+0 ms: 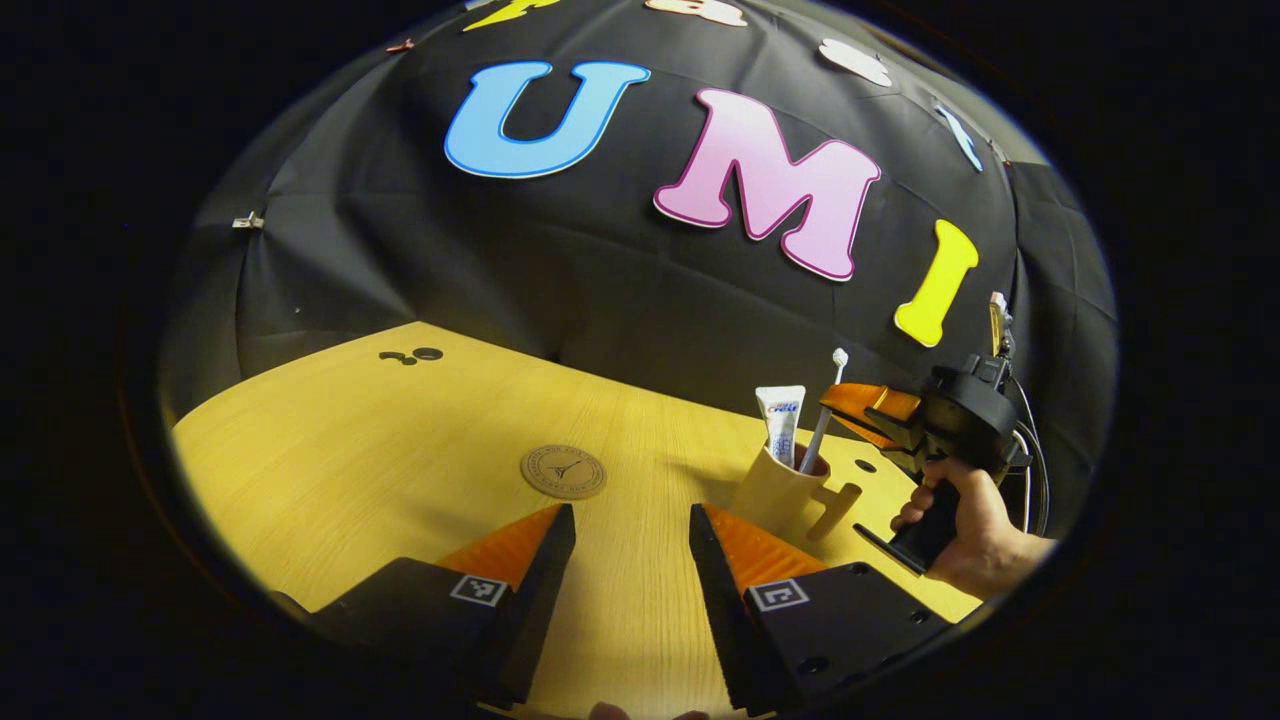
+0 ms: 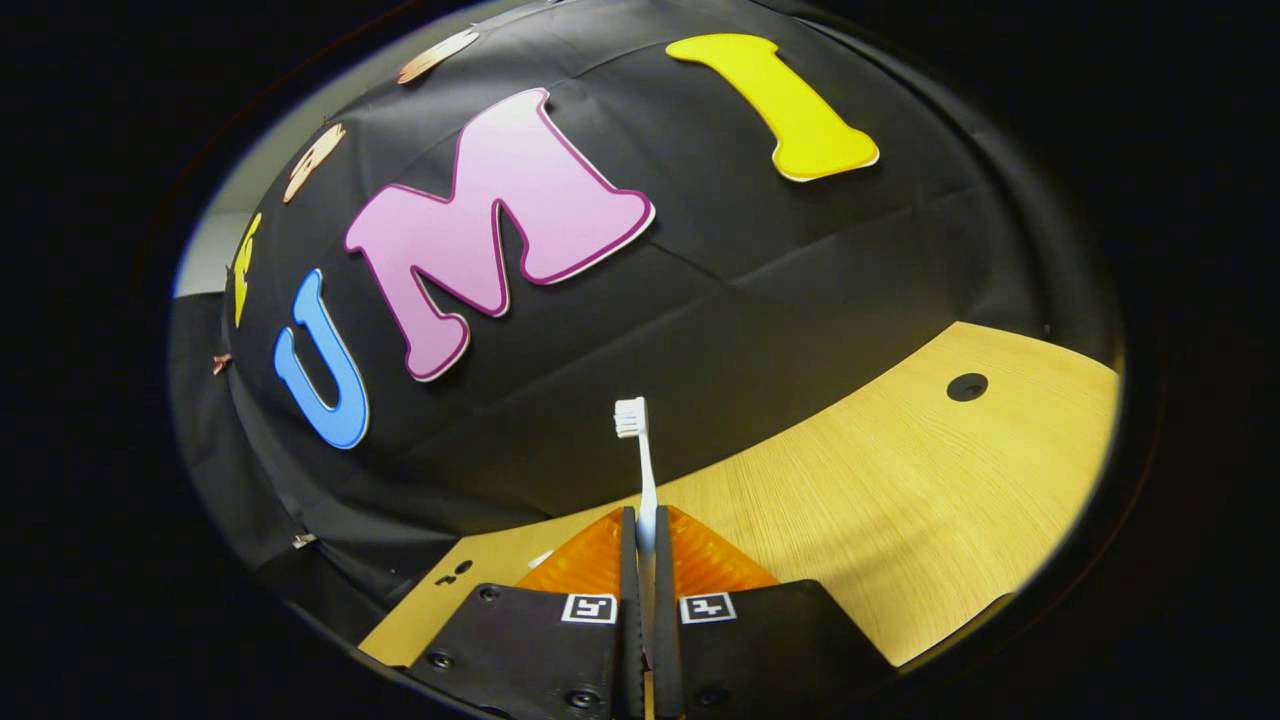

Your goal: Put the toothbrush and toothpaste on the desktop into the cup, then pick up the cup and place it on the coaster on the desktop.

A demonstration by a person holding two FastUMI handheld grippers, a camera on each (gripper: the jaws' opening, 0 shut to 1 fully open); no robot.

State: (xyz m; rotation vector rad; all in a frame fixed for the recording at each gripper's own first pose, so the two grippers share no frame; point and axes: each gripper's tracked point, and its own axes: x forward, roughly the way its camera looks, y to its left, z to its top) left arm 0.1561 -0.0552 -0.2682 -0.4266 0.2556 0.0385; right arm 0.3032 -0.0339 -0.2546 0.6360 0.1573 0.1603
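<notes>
White plastic toothbrush (image 2: 645, 470) is pinched in my right gripper (image 2: 645, 560), bristles up, over the cup (image 1: 775, 492) w/ toothpaste (image 1: 781, 422) inside. Light, stiff, slick; I grip mid-handle. Left gripper (image 1: 630, 540) wide, empty; coaster (image 1: 563, 471) nearby

Toothpaste (image 1: 780, 422), toothbrush (image 1: 826, 405) in cup (image 1: 777, 492); coaster (image 1: 563, 471) left of cup.

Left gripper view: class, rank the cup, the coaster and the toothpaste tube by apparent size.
1. cup, largest.
2. coaster, a flat disc, clearly smaller.
3. toothpaste tube, smallest, though its lower part is hidden inside the cup.
</notes>
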